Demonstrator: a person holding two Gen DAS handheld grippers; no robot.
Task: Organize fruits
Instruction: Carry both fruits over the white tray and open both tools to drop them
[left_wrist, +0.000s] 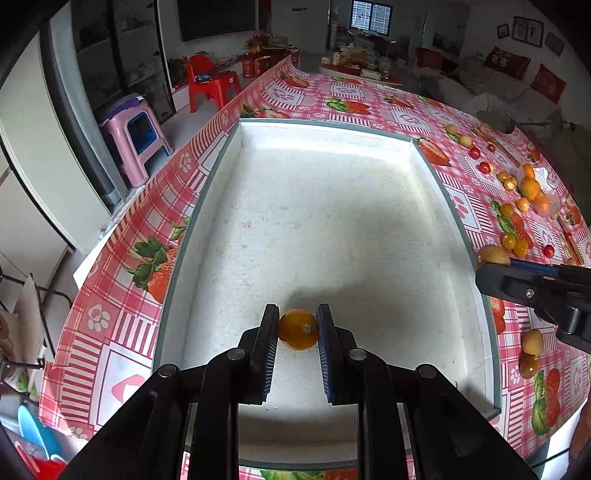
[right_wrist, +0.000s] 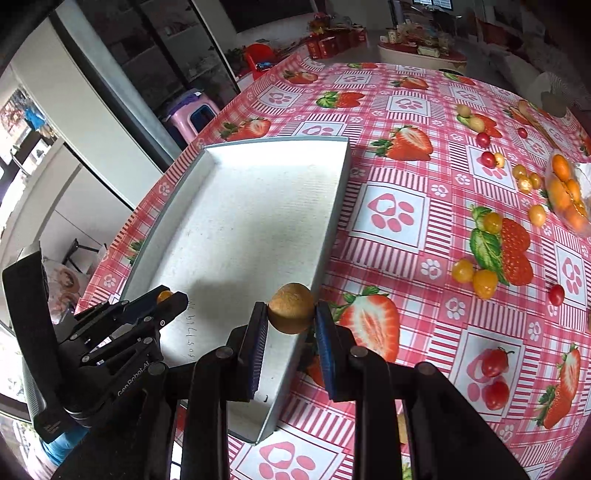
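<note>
My left gripper (left_wrist: 297, 323) is shut on a small orange tomato (left_wrist: 297, 329) and holds it just above the floor of the white shallow box (left_wrist: 317, 129), near its front. My right gripper (right_wrist: 291, 314) is shut on a round tan-brown fruit (right_wrist: 291, 307) and holds it over the box's right wall (right_wrist: 334, 206). The right gripper shows at the right edge of the left wrist view (left_wrist: 491, 271), with the tan fruit (left_wrist: 493, 254) at its tip. The left gripper shows at the lower left of the right wrist view (right_wrist: 168, 297).
The table has a pink strawberry-print cloth (right_wrist: 406, 229). Loose yellow, red and pale fruits (right_wrist: 472, 275) lie scattered right of the box. A clear bag of orange fruits (right_wrist: 567, 192) sits at the far right. Two red tomatoes (right_wrist: 495, 376) lie near the front right.
</note>
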